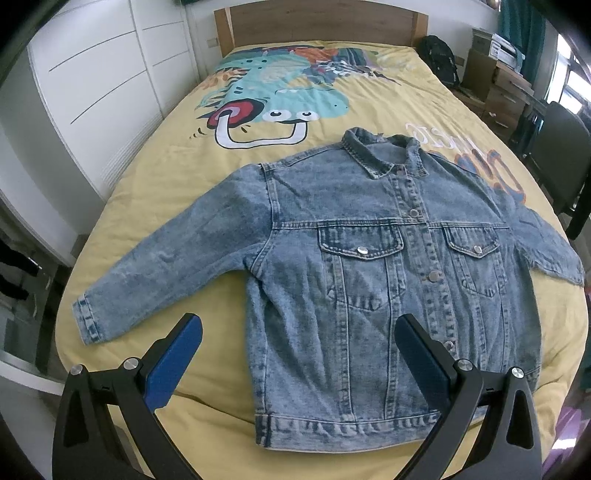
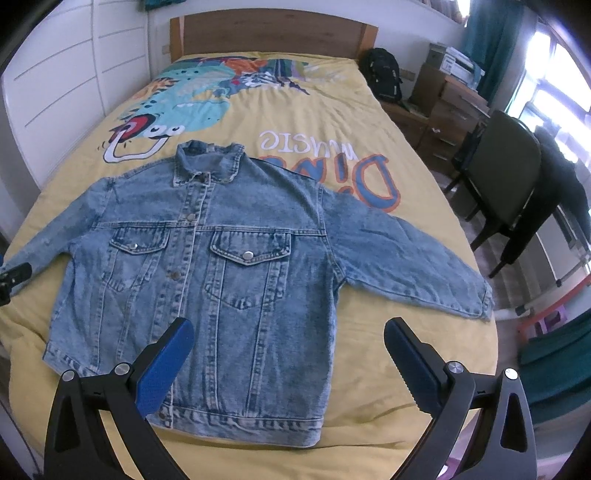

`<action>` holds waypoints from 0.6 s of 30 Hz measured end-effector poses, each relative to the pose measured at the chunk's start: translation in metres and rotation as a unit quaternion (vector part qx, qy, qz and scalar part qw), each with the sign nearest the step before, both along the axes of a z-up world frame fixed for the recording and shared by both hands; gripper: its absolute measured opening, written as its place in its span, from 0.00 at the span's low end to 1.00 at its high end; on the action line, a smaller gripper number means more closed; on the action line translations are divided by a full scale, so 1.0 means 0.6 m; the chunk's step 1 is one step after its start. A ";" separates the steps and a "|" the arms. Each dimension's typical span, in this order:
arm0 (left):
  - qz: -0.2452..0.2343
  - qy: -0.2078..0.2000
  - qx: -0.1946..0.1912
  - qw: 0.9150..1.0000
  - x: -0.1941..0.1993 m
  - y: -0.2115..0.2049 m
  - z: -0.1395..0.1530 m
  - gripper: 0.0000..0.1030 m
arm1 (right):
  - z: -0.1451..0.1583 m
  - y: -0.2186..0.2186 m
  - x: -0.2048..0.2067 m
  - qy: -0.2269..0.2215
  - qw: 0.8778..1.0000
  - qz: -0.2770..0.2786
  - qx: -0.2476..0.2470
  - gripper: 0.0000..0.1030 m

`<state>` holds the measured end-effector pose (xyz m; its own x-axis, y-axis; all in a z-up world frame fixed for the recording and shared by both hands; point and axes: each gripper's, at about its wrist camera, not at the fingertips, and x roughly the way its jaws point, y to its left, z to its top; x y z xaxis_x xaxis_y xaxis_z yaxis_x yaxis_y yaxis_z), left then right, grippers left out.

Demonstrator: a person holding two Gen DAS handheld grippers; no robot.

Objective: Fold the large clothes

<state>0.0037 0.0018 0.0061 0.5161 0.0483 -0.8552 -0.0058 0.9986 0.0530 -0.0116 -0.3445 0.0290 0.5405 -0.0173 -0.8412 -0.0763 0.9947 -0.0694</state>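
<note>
While spread flat, front up and buttoned, denim jacket (image 1: 369, 266) (image 2: 207, 266) on yellow printed bedcover (image 1: 177, 192) (image 2: 369, 122), toward the foot edge of the bed, collar pointing at the wooden headboard (image 1: 317, 22) (image 2: 269, 33), hem nearest the cameras. Both sleeves stretched outward and slanting down toward the two side edges of the bed: left sleeve cuff (image 1: 86, 321) near the left edge, right sleeve cuff (image 2: 480, 299) close to the right edge. Two flapped chest pockets with metal snaps either side of the button placket.

Left gripper (image 1: 297, 336) hovering above the lower left part of the jacket, fingers spread wide, nothing between the blue pads (image 1: 173, 365); one finger over bare bedcover beside the left side seam, the other over the front panel near the placket. Right gripper (image 2: 288, 339) likewise spread wide and holding nothing, one pad (image 2: 162, 369) over the jacket's lower front, the other over bedcover just beyond the right side seam. Contact with the cloth not discernible for either tool.

White wardrobe (image 1: 92, 92) along the left of the bed; black backpack (image 2: 382, 74), wooden drawers (image 2: 454, 107) and dark chair (image 2: 506, 173) off the right side.
</note>
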 end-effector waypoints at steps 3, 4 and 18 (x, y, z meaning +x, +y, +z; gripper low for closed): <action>-0.001 0.004 -0.008 1.000 -0.001 0.000 -0.002 0.99 | -0.001 0.001 -0.001 0.002 1.000 0.002 -0.003 1.00; -0.002 0.004 -0.009 1.000 -0.001 0.000 -0.002 0.99 | -0.001 0.001 -0.001 0.002 1.000 0.003 -0.004 1.00; 0.000 0.009 -0.002 1.000 0.000 0.001 -0.011 0.99 | -0.009 0.005 -0.002 0.009 1.000 0.008 -0.009 1.00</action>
